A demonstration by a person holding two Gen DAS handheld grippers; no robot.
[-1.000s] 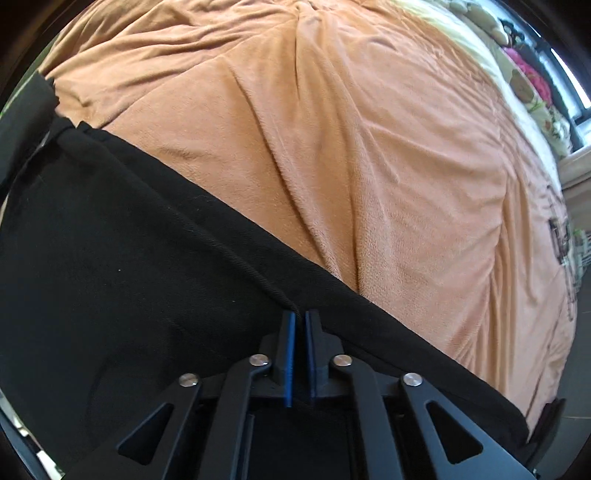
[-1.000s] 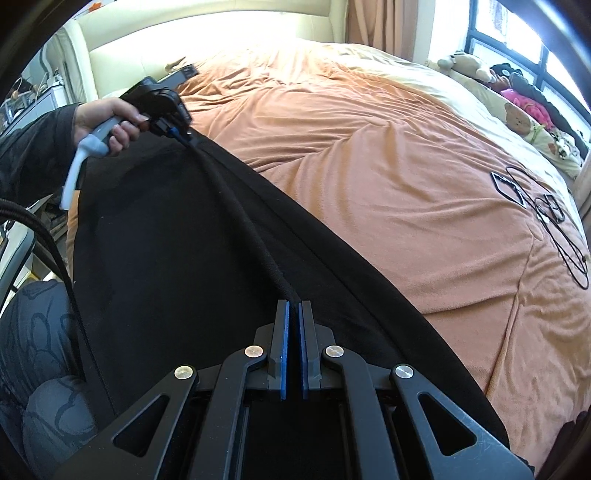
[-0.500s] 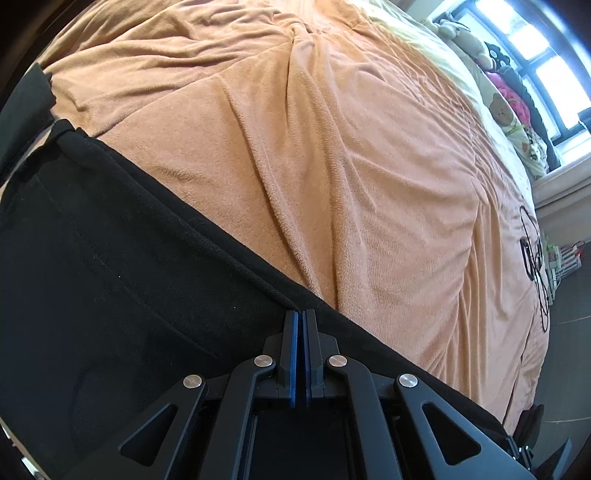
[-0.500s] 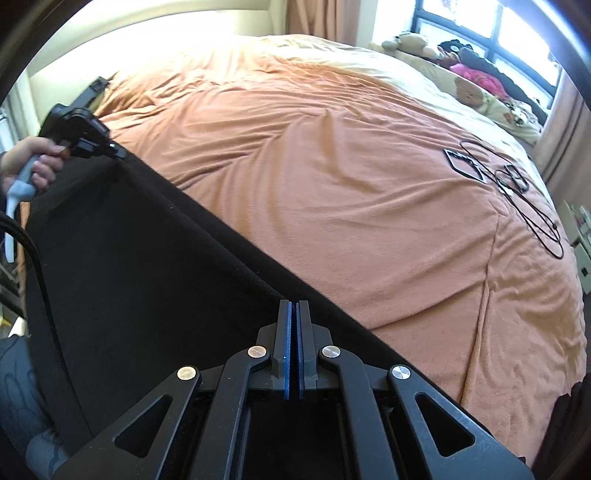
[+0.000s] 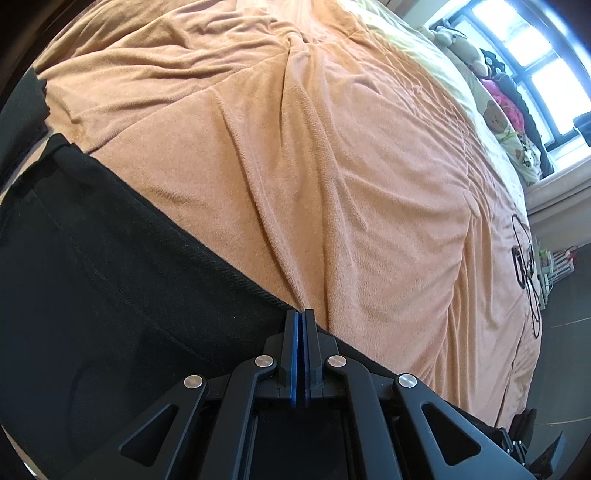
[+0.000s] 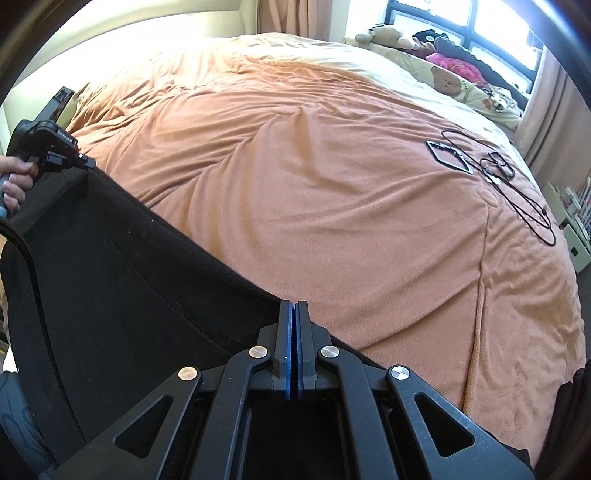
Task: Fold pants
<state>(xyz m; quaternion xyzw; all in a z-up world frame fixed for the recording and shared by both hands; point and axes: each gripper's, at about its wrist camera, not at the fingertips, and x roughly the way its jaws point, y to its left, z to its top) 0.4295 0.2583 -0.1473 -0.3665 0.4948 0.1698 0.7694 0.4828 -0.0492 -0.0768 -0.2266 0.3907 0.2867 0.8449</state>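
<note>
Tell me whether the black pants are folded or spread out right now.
Spread out. The black pants hang as one flat sheet, top edge taut between the left gripper and the right gripper, over the bed.

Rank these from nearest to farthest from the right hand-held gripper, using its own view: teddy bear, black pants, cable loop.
1. black pants, pinched in the right hand-held gripper, lower left.
2. cable loop, on the blanket, right.
3. teddy bear, by the window, upper right.

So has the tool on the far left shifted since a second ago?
Yes. In the right wrist view the left tool now shows farther left and lower against the headboard, though that camera moved too. It is shut on the black pants.
</note>
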